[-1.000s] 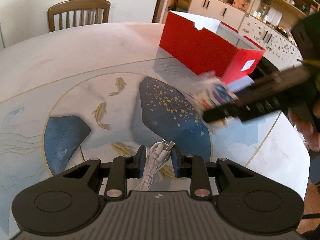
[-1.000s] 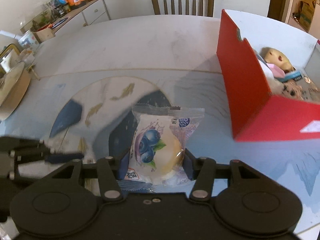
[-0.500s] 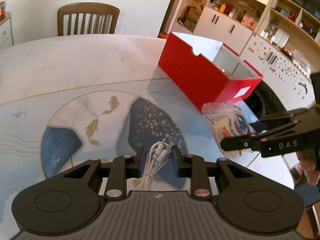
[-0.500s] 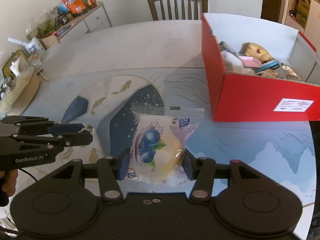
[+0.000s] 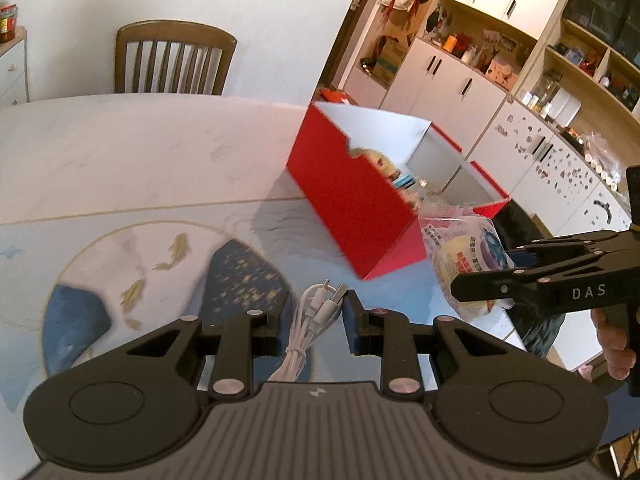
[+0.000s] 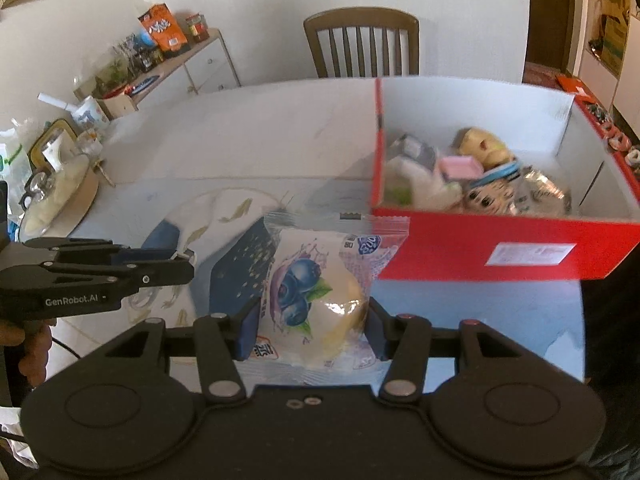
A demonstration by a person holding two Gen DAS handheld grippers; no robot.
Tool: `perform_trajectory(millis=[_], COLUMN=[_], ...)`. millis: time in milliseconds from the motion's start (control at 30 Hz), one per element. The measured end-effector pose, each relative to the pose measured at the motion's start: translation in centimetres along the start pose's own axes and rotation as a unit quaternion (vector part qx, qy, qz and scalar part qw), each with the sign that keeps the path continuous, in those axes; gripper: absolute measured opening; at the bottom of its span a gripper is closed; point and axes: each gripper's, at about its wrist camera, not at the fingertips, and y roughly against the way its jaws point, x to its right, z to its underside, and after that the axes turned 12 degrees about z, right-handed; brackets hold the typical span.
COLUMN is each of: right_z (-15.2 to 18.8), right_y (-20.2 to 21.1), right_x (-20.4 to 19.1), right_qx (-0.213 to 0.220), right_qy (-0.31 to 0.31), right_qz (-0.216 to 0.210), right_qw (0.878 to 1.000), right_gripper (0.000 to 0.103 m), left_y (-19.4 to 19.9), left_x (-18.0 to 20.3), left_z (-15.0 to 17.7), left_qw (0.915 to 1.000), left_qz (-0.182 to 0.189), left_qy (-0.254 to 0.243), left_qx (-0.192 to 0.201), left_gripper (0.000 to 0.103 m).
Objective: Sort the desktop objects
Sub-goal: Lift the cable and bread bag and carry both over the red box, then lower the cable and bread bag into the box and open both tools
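Note:
My left gripper [image 5: 316, 312] is shut on a bundled white charging cable [image 5: 308, 320], held above the table. My right gripper [image 6: 312, 320] is shut on a packaged blueberry bun [image 6: 316, 300] in a clear wrapper, also lifted. The open red box [image 6: 500, 244] stands ahead and to the right of the bun and holds several toys and packets. In the left wrist view the red box [image 5: 352, 204] lies ahead to the right, with the right gripper [image 5: 464, 288] and the blueberry bun [image 5: 464, 256] just beside its near corner. The left gripper [image 6: 184, 264] shows at the left of the right wrist view.
The round table [image 5: 120, 160] has a blue and gold fish pattern. A wooden chair [image 5: 172, 60] stands at its far side. A sideboard with snacks and jars [image 6: 168, 40] is at the left. Bowls and clutter [image 6: 56, 184] crowd the table's left edge. Cabinets [image 5: 460, 80] line the right.
Both grippers have risen and moved toward the red box with their loads. The box's inside now shows in both views, and it looms larger in the right wrist view.

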Motion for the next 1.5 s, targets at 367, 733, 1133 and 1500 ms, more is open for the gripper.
perform_trajectory(millis=[367, 733, 1133, 1500], right_z=[-2.8, -4.4, -5.7, -6.5], right_y=[0.9, 0.8, -0.7, -4.7], right_x=[6.9, 11.7, 15.3, 16.7], right_qx=[0.034, 0.052, 0.052, 0.018], right_qy=[-0.013, -0.020, -0.017, -0.027], right_qz=[0.007, 0.018, 0.043, 0.054], right_qw=[0.999, 0.998, 0.998, 0.998], right_gripper=[0.052, 0.052, 0.052, 0.052], left_y=[-3.2, -6.6, -12.5, -20.2], left_x=[4.3, 7.6, 9.8, 10.1], left_z=[-3.6, -7.5, -11.7, -13.7], left_qw=[0.9998, 0.9994, 0.9990, 0.9962], left_qz=[0.005, 0.005, 0.001, -0.040], left_qy=[-0.011, -0.029, -0.044, -0.070], left_qx=[0.014, 0.021, 0.004, -0.032], left_gripper=[0.025, 0.026, 0.026, 0.025])
